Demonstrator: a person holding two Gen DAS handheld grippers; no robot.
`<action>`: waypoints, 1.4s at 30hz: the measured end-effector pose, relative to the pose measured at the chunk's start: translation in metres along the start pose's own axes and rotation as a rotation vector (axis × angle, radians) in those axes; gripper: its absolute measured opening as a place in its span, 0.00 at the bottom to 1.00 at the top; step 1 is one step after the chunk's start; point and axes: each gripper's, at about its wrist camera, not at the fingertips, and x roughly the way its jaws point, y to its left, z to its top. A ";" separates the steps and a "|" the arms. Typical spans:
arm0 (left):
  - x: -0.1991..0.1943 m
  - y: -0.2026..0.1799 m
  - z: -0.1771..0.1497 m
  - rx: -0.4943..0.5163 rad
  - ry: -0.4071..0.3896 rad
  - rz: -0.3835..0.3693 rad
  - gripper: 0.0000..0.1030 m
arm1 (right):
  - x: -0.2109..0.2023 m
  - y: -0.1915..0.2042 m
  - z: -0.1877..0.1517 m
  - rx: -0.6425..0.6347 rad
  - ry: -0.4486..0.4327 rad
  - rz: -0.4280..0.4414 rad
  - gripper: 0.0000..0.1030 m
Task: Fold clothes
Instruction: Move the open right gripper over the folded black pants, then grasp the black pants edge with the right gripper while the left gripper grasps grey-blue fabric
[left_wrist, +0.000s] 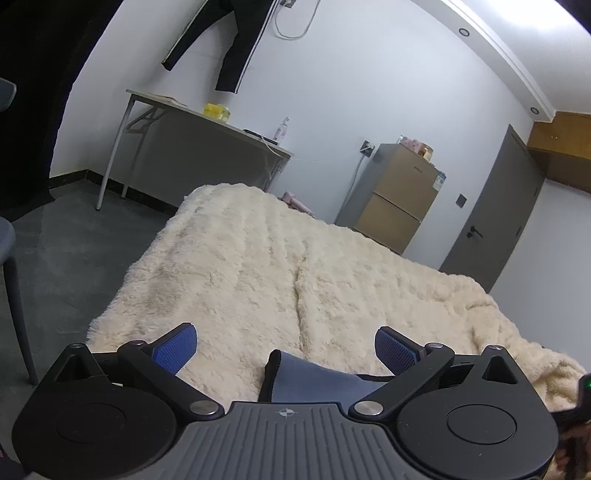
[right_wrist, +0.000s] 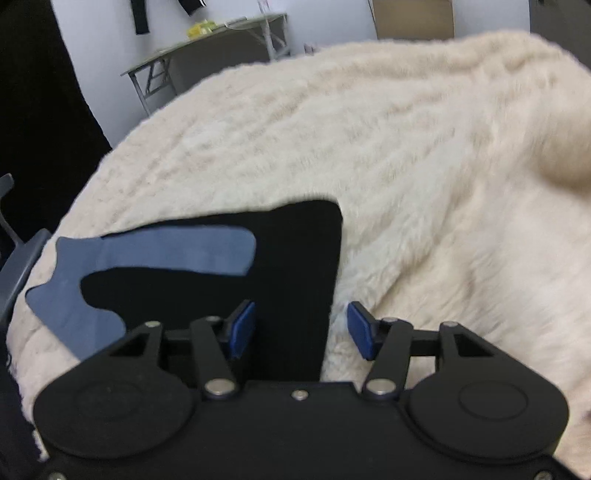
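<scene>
Left wrist view, left to right: a grey chair leg (left_wrist: 22, 325) stands on the dark floor. Behind it, a grey folding table (left_wrist: 192, 122) against the white wall carries a yellow box (left_wrist: 216, 110) and a clear pump bottle (left_wrist: 281, 130); no label on them can be read. A black garment with white stripes (left_wrist: 229, 44) hangs above the table. A cream shaggy blanket (left_wrist: 258, 266) fills the middle. Further right stand a 2-door fridge (left_wrist: 402, 199), its small sticker too blurred to read, and a grey door (left_wrist: 495, 210).

The left gripper (left_wrist: 284, 345) has its 2 blue pads spread wide, holding nothing. Just below the gap lies the edge of the black and blue garment (left_wrist: 314, 380).

Right wrist view, slightly blurred: that black and blue garment (right_wrist: 207, 266) lies flat on the blanket (right_wrist: 424, 166), at the lower left. The right gripper (right_wrist: 301, 326) is partly open, its pads straddling the garment's right edge without pressing on it. No writing is legible.
</scene>
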 end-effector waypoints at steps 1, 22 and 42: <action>0.000 0.001 0.000 -0.003 -0.003 0.000 0.99 | 0.001 -0.003 -0.003 0.019 -0.007 0.013 0.61; 0.029 -0.055 -0.006 0.252 0.098 -0.224 0.97 | 0.003 -0.044 -0.017 0.324 -0.057 0.229 0.53; 0.167 -0.154 -0.104 0.575 0.412 -0.331 0.06 | -0.037 -0.019 0.025 0.334 -0.128 0.353 0.07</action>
